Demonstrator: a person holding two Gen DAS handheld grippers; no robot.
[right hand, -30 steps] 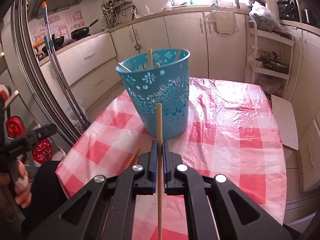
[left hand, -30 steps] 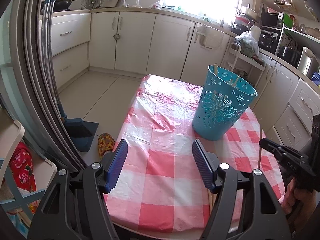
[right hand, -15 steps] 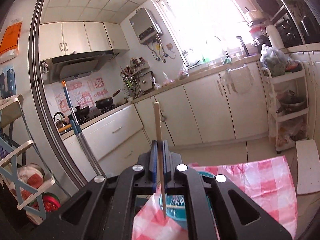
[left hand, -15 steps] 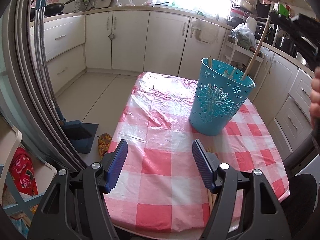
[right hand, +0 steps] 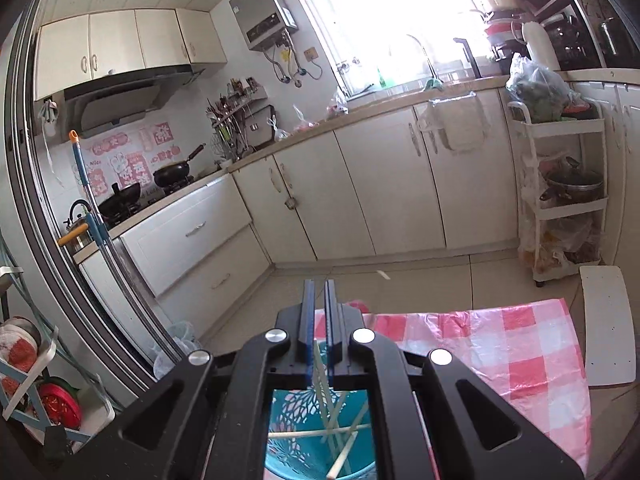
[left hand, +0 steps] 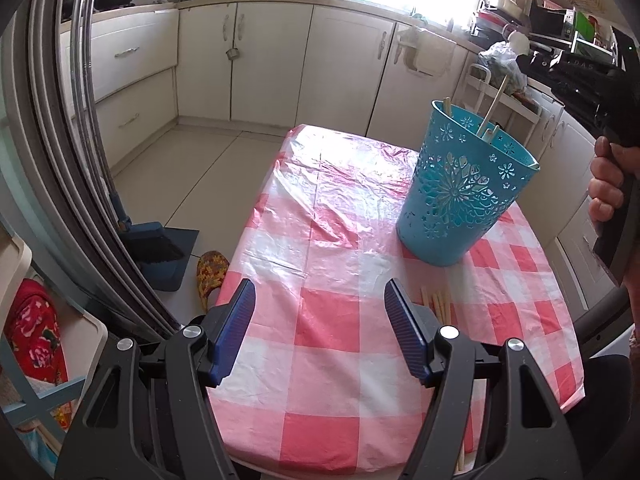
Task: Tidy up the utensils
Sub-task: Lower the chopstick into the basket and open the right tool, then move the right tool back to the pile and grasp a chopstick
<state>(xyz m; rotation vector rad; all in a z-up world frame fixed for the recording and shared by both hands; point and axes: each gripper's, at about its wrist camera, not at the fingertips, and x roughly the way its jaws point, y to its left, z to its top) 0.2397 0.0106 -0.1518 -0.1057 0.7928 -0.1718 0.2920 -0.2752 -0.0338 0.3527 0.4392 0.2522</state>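
Note:
A blue perforated basket [left hand: 460, 196] stands on the pink checked tablecloth [left hand: 332, 292] and holds several wooden chopsticks [left hand: 490, 114]. More chopsticks [left hand: 436, 304] lie on the cloth by my left gripper's right finger. My left gripper [left hand: 318, 328] is open and empty, low over the near end of the table. My right gripper [right hand: 319, 300] hovers above the basket [right hand: 296, 452], its jaws slightly apart with nothing between them. Chopsticks [right hand: 320, 432] lie inside the basket below it. The right gripper's body [left hand: 576, 76] shows at the upper right of the left wrist view.
White kitchen cabinets [left hand: 280, 64] run along the far wall. A dustpan and brush [left hand: 160, 248] and a slipper [left hand: 212, 272] lie on the floor left of the table. A white trolley [right hand: 564, 200] stands at the right. A sliding door frame [left hand: 52, 140] is close on the left.
The right gripper carried a chopstick up over the basket and let it go; the chopstick is now inside the basket. The left gripper stayed open and barely moved.

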